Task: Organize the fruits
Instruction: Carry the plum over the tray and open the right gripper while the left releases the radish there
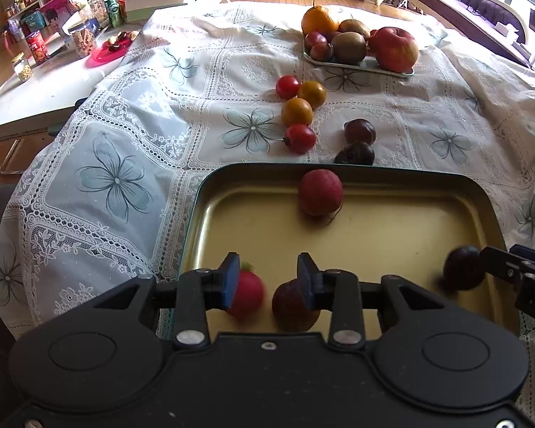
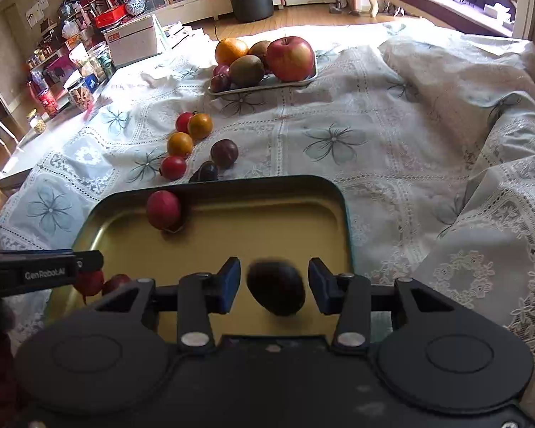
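A dark-rimmed tray with a gold floor [image 1: 392, 221] [image 2: 267, 221] lies on the flowered cloth below both grippers. My left gripper [image 1: 269, 280] hangs open over its near end, above a blurred red fruit [image 1: 249, 294] and a brownish-red one [image 1: 290, 308]. My right gripper [image 2: 274, 281] is open too. A blurred dark plum [image 2: 276, 287] [image 1: 462, 273] sits between its fingers with a small gap on each side. Another red fruit [image 1: 320, 192] [image 2: 163, 209] rests against the tray's far wall. Beyond the tray lie red and orange cherry tomatoes [image 1: 296, 111] [image 2: 180, 144] and two dark plums [image 1: 360, 130] [image 2: 224, 153].
At the back, a pale plate [image 1: 374, 70] [image 2: 267, 85] holds an apple [image 1: 394, 49], kiwis, an orange and small plums. A cluttered side table with jars and a pink dish [image 1: 107, 51] stands on the left. The cloth bunches into folds on the right [image 2: 481, 178].
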A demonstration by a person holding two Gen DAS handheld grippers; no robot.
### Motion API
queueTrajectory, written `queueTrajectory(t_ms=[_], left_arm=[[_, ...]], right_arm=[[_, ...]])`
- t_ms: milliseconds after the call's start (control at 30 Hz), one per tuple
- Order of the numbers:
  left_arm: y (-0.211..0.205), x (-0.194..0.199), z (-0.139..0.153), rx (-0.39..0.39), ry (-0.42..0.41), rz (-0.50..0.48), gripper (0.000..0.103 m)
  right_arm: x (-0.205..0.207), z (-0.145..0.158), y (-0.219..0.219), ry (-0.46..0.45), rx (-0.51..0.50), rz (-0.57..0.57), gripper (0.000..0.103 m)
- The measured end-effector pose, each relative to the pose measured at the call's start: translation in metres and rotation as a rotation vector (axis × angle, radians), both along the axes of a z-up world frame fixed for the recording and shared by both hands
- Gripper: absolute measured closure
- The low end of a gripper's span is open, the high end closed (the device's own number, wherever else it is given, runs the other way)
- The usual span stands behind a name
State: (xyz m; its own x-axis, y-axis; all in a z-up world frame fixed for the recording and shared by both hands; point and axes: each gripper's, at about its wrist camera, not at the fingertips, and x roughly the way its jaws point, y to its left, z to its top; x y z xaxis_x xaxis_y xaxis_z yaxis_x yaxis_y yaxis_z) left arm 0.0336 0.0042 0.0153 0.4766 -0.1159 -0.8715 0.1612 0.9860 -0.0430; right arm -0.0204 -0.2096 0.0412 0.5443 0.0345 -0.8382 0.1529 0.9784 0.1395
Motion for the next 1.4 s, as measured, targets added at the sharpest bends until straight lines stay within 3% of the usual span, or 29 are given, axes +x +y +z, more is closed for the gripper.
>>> queueTrajectory(t_ms=[333,767,1400], left_arm=[[-0.0023,-0.0005,-0.0043,0.002,0.024,-0.005,0.058],[-0.0013,-0.0006,-0.0027,0.000,0.030,-0.002,0.058],[-0.0005,0.0032,-0.0033,-0.003,0.041,-0.007,0.058]], right_arm=[[0.0018,-0.0023,-0.0001,0.018,0.005,0.000,0.057],[0.0019,-0.0012,0.0025,0.047,0.011,0.002,0.043],[0.0020,-0.0028,0.0056,0.057,0.007,0.014,0.043]])
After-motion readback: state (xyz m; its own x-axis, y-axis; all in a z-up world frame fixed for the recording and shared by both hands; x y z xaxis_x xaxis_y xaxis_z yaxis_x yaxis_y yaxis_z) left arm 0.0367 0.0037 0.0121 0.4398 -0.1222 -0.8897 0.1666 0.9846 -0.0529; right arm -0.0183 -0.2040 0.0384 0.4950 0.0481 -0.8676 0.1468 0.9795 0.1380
